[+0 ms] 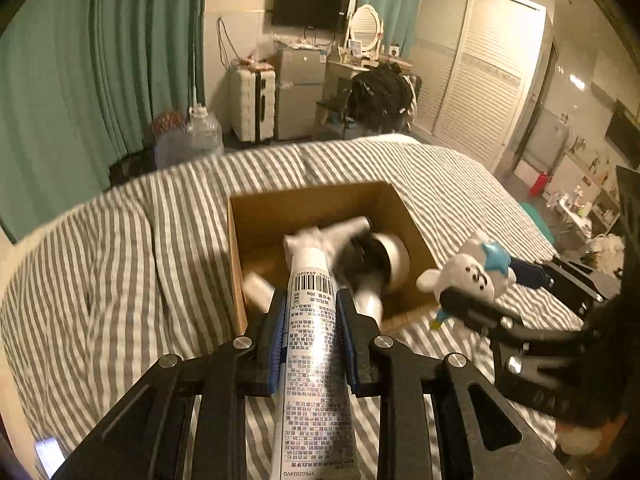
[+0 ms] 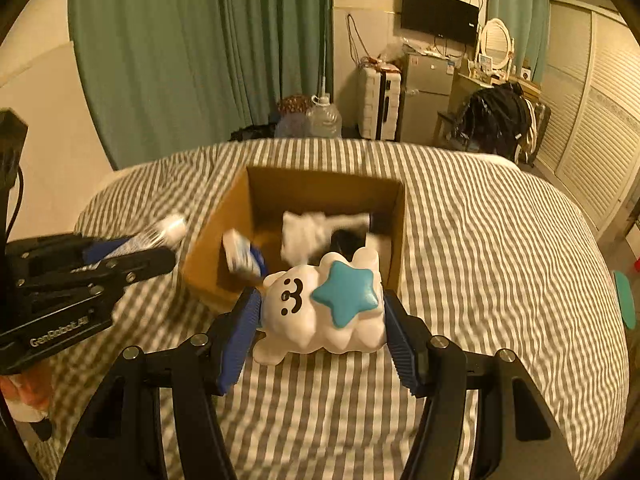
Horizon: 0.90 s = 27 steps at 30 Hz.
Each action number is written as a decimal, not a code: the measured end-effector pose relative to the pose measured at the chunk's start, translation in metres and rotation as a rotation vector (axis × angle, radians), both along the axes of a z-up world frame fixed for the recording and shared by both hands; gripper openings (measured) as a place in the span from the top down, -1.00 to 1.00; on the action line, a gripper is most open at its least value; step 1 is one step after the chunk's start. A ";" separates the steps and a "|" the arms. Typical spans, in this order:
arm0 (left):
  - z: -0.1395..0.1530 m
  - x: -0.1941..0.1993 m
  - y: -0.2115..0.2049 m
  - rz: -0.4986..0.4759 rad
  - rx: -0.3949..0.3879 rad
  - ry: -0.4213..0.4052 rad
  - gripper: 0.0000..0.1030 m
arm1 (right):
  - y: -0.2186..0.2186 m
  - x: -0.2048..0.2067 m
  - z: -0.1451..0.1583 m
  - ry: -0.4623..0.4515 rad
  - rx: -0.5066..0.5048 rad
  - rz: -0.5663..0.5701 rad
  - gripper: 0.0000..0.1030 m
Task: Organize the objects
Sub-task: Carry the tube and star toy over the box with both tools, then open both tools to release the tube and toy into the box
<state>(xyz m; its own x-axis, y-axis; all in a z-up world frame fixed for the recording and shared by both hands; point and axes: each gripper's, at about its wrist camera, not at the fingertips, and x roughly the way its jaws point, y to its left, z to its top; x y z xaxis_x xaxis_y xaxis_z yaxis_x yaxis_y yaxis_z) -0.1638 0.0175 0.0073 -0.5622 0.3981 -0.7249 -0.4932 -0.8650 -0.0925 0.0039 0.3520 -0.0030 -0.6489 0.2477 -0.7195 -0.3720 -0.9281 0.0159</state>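
- The left gripper (image 1: 311,312) has its jaws clamped on a white tube (image 1: 310,344) printed with a barcode and small text; the tube runs lengthwise between the blue pads (image 1: 279,320), cap end forward.
- The right gripper (image 2: 322,320) has its jaws closed on a white toy (image 2: 320,312) with a drawn face and a teal star (image 2: 346,294) on its side.
- In the left wrist view the tube's tip hangs over the near edge of an open box (image 1: 404,204), and the toy, in the right gripper, sits at the box's near right corner.
- In the right wrist view the toy is just before the box's near wall, while the left gripper and tube are off the box's left side, above the bed (image 2: 480,240).
- The box stands on the striped bed and holds blurred white and dark items (image 2: 320,232) that cannot be told apart.
- Beyond the bed: a green curtain (image 2: 180,60), a water jug (image 2: 324,120), a white suitcase (image 2: 378,102), a small fridge (image 2: 426,92), a wall TV (image 2: 438,14) and a louvred wardrobe (image 1: 480,76).
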 end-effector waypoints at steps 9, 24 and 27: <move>-0.049 -0.073 0.026 0.032 -0.037 -0.008 0.53 | 0.028 -0.058 -0.032 -0.018 -0.055 0.027 -0.17; -0.071 -0.102 0.036 0.040 -0.042 -0.043 -0.13 | 0.042 -0.074 -0.061 0.004 -0.102 0.045 -0.34; -0.054 -0.093 0.029 0.061 -0.037 -0.012 -0.34 | 0.041 -0.066 -0.049 0.015 -0.081 0.020 -0.36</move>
<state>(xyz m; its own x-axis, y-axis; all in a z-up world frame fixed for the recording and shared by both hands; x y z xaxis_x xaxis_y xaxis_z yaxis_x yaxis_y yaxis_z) -0.2564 0.0461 -0.0468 -0.5759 0.3359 -0.7453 -0.4388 -0.8963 -0.0650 -0.0616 0.3929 -0.0523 -0.6642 0.1759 -0.7265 -0.3523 -0.9309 0.0967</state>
